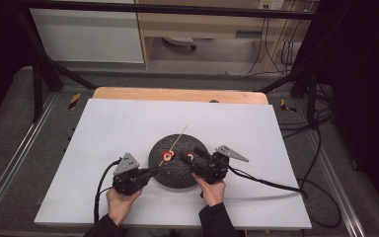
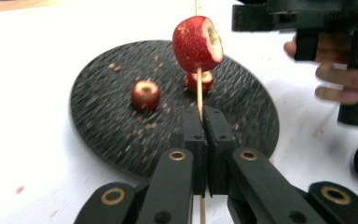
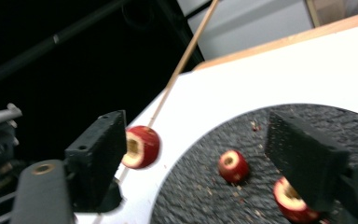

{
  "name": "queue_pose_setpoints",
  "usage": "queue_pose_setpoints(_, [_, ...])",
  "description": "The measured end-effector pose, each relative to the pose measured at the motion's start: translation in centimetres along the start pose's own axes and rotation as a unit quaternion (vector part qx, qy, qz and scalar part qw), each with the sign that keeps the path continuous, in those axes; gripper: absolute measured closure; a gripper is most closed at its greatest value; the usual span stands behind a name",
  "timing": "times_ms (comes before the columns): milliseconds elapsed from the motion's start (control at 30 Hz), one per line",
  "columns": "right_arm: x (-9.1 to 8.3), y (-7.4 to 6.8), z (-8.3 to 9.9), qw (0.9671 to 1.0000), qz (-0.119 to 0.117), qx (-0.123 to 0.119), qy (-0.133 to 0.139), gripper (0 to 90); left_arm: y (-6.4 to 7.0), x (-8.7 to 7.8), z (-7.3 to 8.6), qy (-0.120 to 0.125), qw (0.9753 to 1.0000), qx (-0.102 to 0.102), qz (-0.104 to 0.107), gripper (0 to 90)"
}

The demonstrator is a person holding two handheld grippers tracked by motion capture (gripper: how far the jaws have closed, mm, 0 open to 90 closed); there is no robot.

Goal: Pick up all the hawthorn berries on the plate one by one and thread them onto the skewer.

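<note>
Left claw (image 2: 203,122) clamps a skewer (image 2: 198,91) spearing a red fruit (image 2: 196,43) above the black plate (image 2: 102,121), while right claw (image 3: 205,154) gapes wide.

My left gripper's (image 2: 203,122) skewer (image 2: 199,88) tip runs off the frame top; my right jaw hides part of one fruit (image 3: 292,201), and that whole view is motion-blurred

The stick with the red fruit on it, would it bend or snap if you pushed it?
The stick looks thin and wooden, so it would probably flex a little, then snap. The fruit sits high on it, likely making it top-heavy. The left gripper is pinching its lower part.
</note>
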State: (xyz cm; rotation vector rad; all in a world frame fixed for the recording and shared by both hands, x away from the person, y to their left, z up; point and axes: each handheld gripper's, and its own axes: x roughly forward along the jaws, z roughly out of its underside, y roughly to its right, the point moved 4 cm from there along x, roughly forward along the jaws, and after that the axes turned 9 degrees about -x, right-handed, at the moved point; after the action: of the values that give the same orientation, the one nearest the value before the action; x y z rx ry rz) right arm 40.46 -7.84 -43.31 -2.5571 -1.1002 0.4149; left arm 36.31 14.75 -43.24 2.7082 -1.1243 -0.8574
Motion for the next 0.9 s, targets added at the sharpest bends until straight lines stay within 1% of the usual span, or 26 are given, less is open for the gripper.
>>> queue_pose_setpoints(33, [0.0,0.0,0.0,1.0,0.0,0.0,0.0,18.9,-0.2,-0.3,0.2,-0.002,1.0,0.002,-0.001,87.8])
queue_pose_setpoints(67, [0.0,0.3,-0.1,0.9997,0.003,-0.015,-0.02,16.2,-0.5,-0.6,0.4,-0.005,1.0,0.003,-0.004,87.8])
queue_pose_setpoints(100, [0.0,0.3,-0.1,0.9997,0.003,-0.015,-0.02,16.2,-0.7,-0.9,0.6,-0.007,1.0,0.004,-0.007,87.8])
queue_pose_setpoints(133, [-0.1,0.4,-0.1,0.9993,0.003,-0.021,-0.031,15.1,-1.0,-1.2,0.8,-0.009,0.9999,0.004,-0.008,87.8])
queue_pose_setpoints(167, [-0.1,0.6,-0.1,0.9976,0.008,-0.039,-0.057,13.3,-1.2,-1.4,1.0,-0.012,0.9999,0.004,-0.01,87.8])
queue_pose_setpoints(200, [-0.1,0.7,-0.1,0.9964,0.012,-0.047,-0.07,12.5,-1.4,-1.6,1.3,-0.015,0.9998,0.005,-0.012,87.8])
queue_pose_setpoints(233, [-0.1,0.9,0.0,0.9947,0.013,-0.06,-0.082,11.7,-1.7,-1.8,1.5,-0.019,0.9997,0.008,-0.016,87.8])
queue_pose_setpoints(300, [-0.1,1.2,0.0,0.9905,0.018,-0.079,-0.111,10.5,-2.3,-2.5,2.2,-0.029,0.9993,0.01,-0.022,87.8])
queue_pose_setpoints(333, [0.0,1.3,0.1,0.9882,0.019,-0.087,-0.125,9.9,-2.3,-2.5,2.2,-0.029,0.9993,0.01,-0.022,87.8])
queue_pose_setpoints(367, [0.0,1.3,0.1,0.9882,0.019,-0.087,-0.125,9.9,-2.4,-2.7,2.4,-0.031,0.9992,0.01,-0.022,87.8])
queue_pose_setpoints(400, [0.0,1.6,0.1,0.9816,0.027,-0.107,-0.156,8.2,-2.6,-2.9,2.6,-0.035,0.9991,0.011,-0.022,87.8])
queue_pose_setpoints(433, [0.0,1.6,0.1,0.9816,0.027,-0.107,-0.156,8.2,-2.8,-3.1,2.7,-0.037,0.9989,0.013,-0.025,87.8])
queue_pose_setpoints(567, [0.3,2.1,0.1,0.9654,0.034,-0.147,-0.213,7.4,-3.3,-3.7,3.2,-0.039,0.9989,0.01,-0.024,87.8])
queue_pose_setpoints(633, [0.5,2.3,-0.1,0.9563,0.037,-0.169,-0.235,7.6,-3.7,-3.9,3.4,-0.041,0.9987,0.012,-0.026,87.8])
queue_pose_setpoints(700, [0.9,2.4,-0.3,0.9469,0.037,-0.185,-0.261,8.3,-4.0,-4.1,3.5,-0.043,0.9987,0.007,-0.025,87.8])
queue_pose_setpoints(733, [1.1,2.4,-0.4,0.9411,0.039,-0.194,-0.274,8.4,-4.1,-4.2,3.6,-0.041,0.9988,0.005,-0.025,87.8])
queue_pose_setpoints(767, [1.3,2.4,-0.6,0.9364,0.04,-0.2,-0.286,9.1,-4.2,-4.3,3.6,-0.043,0.9987,0.007,-0.027,87.8])
queue_pose_setpoints(833, [1.9,2.4,-0.9,0.9253,0.037,-0.218,-0.308,10.5,-4.3,-4.4,3.8,-0.044,0.9985,0.012,-0.03,87.8])
queue_pose_setpoints(867, [2.1,2.4,-1.0,0.9193,0.039,-0.228,-0.319,11.3,-4.3,-4.5,3.8,-0.044,0.9985,0.014,-0.03,87.8])
queue_pose_setpoints(900, [2.4,2.4,-1.2,0.9123,0.04,-0.238,-0.331,12.1,-4.3,-4.5,3.9,-0.044,0.9985,0.014,-0.031,87.8])
